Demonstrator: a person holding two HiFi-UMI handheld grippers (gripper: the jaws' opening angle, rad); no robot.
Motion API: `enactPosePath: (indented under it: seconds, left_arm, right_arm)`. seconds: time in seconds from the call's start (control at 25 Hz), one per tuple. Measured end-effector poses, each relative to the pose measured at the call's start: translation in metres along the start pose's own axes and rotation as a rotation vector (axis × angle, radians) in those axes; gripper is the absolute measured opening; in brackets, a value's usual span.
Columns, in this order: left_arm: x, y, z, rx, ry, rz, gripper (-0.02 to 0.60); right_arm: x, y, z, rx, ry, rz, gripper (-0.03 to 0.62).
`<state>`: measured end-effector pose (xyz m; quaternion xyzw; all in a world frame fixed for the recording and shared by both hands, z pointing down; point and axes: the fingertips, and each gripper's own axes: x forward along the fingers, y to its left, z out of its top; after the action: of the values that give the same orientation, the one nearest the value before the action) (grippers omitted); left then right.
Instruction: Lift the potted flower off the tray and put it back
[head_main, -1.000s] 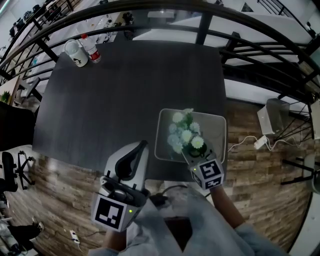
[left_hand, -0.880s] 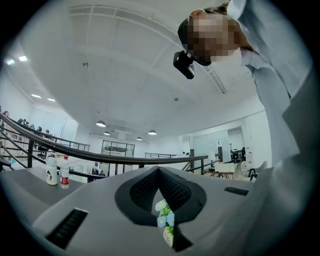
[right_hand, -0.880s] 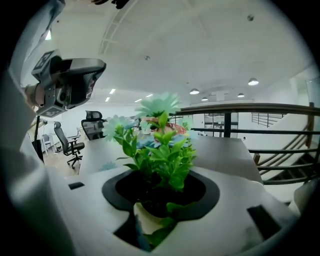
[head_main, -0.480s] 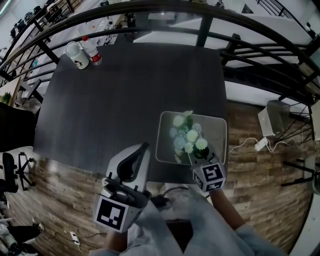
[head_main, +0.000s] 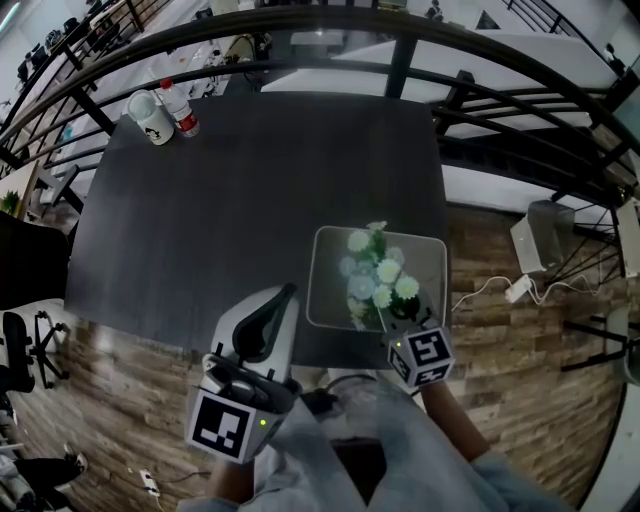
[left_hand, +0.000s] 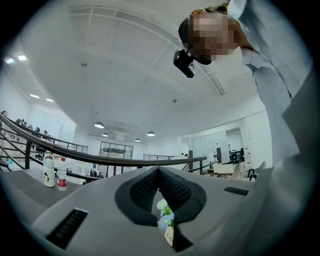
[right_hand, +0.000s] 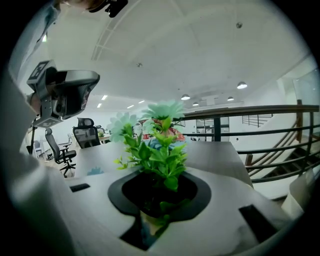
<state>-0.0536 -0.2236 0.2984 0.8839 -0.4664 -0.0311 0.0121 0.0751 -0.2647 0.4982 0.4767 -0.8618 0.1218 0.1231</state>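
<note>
Closing on potted flower (head_main: 372, 272), right claw (head_main: 391, 311) over tray (head_main: 432, 262) at table (head_main: 250, 180) edge; left claw (head_main: 288, 291) pinched, empty.

Ahead of the left gripper (head_main: 288, 292) the dark table (head_main: 250, 180) gives open passage as far as a cup (head_main: 150, 112) and a bottle (head_main: 182, 108) at its far left corner. The tray (head_main: 432, 248) rim stands just to that gripper's right. The potted flower (head_main: 372, 272) fills the right gripper (head_main: 393, 312), whose jaws have just been closing round its pot. A railing (head_main: 400, 50) bars the far side beyond the tray. There is open air above the blooms.
</note>
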Motion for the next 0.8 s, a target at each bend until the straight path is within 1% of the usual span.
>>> enactPosePath:
  seconds: [0.16,0.48,0.8]
  left_arm:
    - [0.002,-0.001,0.004,0.004,-0.009,-0.008,-0.002]
    - [0.005,-0.002,0.014,0.014,-0.039,-0.017,-0.002]
    - [0.004,0.000,0.023,0.030,-0.057,-0.017,-0.002]
  right_arm:
    - [-0.006,-0.002,0.012,-0.003,-0.021,-0.012,0.086]
    - [-0.020,0.002,0.044,-0.009,-0.074,-0.006,0.086]
    - [-0.034,0.004,0.083,-0.023,-0.099,-0.014,0.081]
